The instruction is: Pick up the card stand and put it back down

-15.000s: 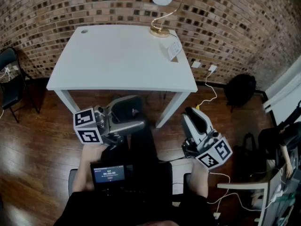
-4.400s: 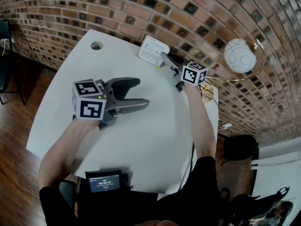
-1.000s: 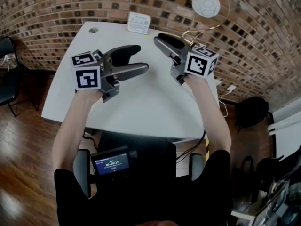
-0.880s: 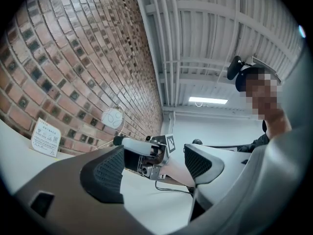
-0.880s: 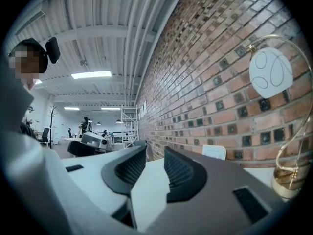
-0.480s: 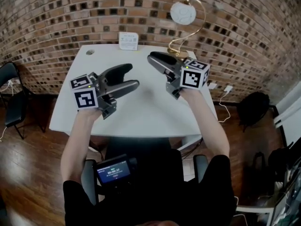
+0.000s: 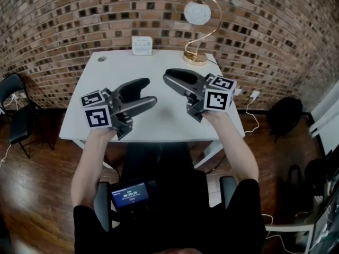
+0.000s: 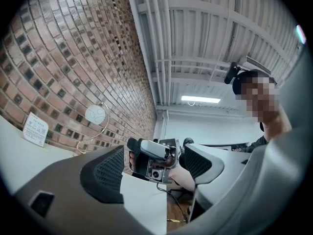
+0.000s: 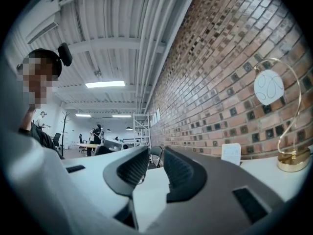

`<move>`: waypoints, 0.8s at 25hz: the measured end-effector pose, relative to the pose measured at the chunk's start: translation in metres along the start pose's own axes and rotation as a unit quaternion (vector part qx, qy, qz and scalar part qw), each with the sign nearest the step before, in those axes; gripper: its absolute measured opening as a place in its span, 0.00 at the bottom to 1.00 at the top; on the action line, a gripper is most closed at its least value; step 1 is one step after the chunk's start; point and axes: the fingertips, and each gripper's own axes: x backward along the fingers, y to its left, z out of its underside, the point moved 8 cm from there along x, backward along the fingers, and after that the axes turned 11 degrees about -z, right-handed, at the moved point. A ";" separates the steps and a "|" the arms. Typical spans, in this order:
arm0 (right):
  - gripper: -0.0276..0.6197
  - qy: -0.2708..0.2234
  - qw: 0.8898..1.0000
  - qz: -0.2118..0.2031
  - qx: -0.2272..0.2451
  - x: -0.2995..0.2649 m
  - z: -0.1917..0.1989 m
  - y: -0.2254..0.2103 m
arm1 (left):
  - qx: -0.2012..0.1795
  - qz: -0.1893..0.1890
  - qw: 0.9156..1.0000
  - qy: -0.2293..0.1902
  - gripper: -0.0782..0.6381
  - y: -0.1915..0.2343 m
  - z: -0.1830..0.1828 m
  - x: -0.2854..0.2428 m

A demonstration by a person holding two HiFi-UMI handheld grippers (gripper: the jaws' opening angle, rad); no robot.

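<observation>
Fingers of the left gripper [image 7: 151, 91] stand wide apart, empty; those of the right gripper [image 7: 168, 80], narrower, have just been closing on nothing. Both hover over the counter [image 7: 100, 83], well apart from the card stand [image 7: 142, 45] at its far edge.

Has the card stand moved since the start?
Yes. The card stand now stands left of the lamp, toward the cable hole; earlier it sat beside the lamp's base.
</observation>
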 end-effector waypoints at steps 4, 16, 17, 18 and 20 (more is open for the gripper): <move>0.21 -0.007 1.000 -0.015 0.001 0.005 0.007 0.032 | -0.002 0.007 1.000 0.004 0.65 -0.026 0.008 0.005; 0.14 -0.017 0.999 -0.039 0.012 0.019 0.019 0.105 | -0.004 0.024 1.000 0.011 0.65 -0.091 0.022 0.019; 0.13 -0.019 0.999 -0.041 0.014 0.020 0.018 0.110 | -0.001 0.024 1.000 0.010 0.65 -0.093 0.022 0.020; 0.12 -0.021 0.999 -0.043 0.015 0.022 0.018 0.115 | 0.003 0.025 1.000 0.009 0.65 -0.096 0.023 0.020; 0.11 -0.026 0.998 -0.045 0.019 0.024 0.018 0.124 | 0.010 0.027 1.000 0.006 0.65 -0.100 0.024 0.021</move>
